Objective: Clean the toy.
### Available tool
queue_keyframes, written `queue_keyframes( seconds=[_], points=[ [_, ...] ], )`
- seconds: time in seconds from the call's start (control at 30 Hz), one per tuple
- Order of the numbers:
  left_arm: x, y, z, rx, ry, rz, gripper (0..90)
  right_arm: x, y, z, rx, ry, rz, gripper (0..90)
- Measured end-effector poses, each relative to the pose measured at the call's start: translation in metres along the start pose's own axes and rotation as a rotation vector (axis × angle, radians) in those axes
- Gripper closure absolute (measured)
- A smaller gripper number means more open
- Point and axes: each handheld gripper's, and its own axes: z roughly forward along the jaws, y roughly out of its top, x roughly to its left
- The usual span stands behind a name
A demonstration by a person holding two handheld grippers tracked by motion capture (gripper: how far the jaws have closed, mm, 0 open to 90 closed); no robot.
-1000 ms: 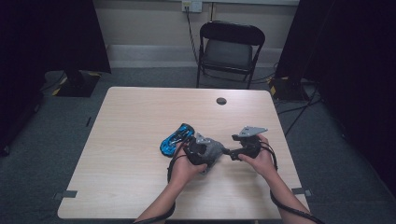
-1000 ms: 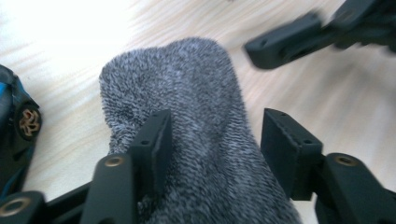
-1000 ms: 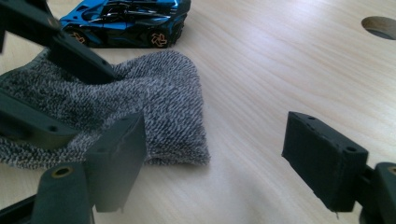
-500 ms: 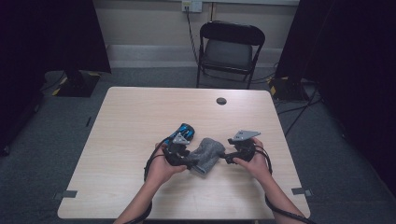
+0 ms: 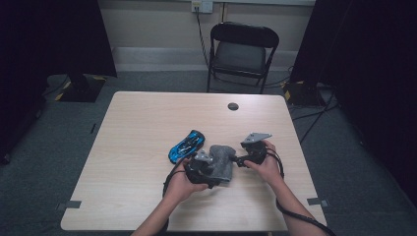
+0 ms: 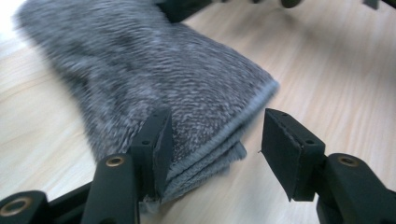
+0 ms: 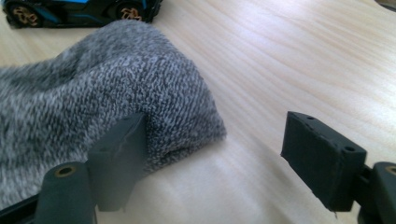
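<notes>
On the pale wooden table (image 5: 123,162), low centre of the high view, a grey sock (image 5: 223,160) lies between both grippers; each gripper view shows jaws spread, unpinched, so closing may miss its edge.

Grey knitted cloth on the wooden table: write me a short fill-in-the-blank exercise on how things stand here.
1. The folded grey knitted cloth lies on the light wooden ____.
2. Beside the cloth sits a toy car coloured ____ and black.
3. The left gripper has its jaws ____, one pad at the cloth's hemmed corner.
4. Behind the table stands a black folding ____.

Missing words: table; blue; open; chair
</notes>
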Motion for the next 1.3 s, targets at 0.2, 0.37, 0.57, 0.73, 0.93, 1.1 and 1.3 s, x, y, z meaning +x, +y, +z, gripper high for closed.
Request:
queue_keyframes(
  seconds=[0.2,0.37,0.57,0.73,0.93,1.1,1.3],
  points=[
    [-0.014,0.009,0.021,-0.019,-0.056,0.021,43.6,-0.010,0.004,0.003,0.008,-0.017,0.015,21.8],
    [-0.018,0.014,0.029,-0.022,-0.064,0.033,43.0,-0.012,0.009,0.000,0.004,-0.019,0.016,21.4],
    [-0.016,0.012,0.015,-0.007,-0.041,0.055,40.9,-0.005,0.017,-0.011,-0.011,-0.004,0.029,22.7],
    [-0.008,0.008,-0.006,-0.026,0.010,0.047,38.7,0.010,0.022,-0.017,-0.008,0.024,0.017,24.1],
    [0.007,0.002,-0.026,-0.032,0.067,0.032,36.1,0.032,0.025,-0.019,-0.017,0.080,0.033,26.6],
    [0.022,-0.001,-0.039,-0.045,0.109,0.007,35.4,0.046,0.025,-0.015,-0.001,0.108,0.047,32.7],
    [0.043,0.002,-0.052,-0.059,0.173,0.000,33.7,0.048,0.013,-0.007,0.060,0.087,0.073,36.6]
  ],
)
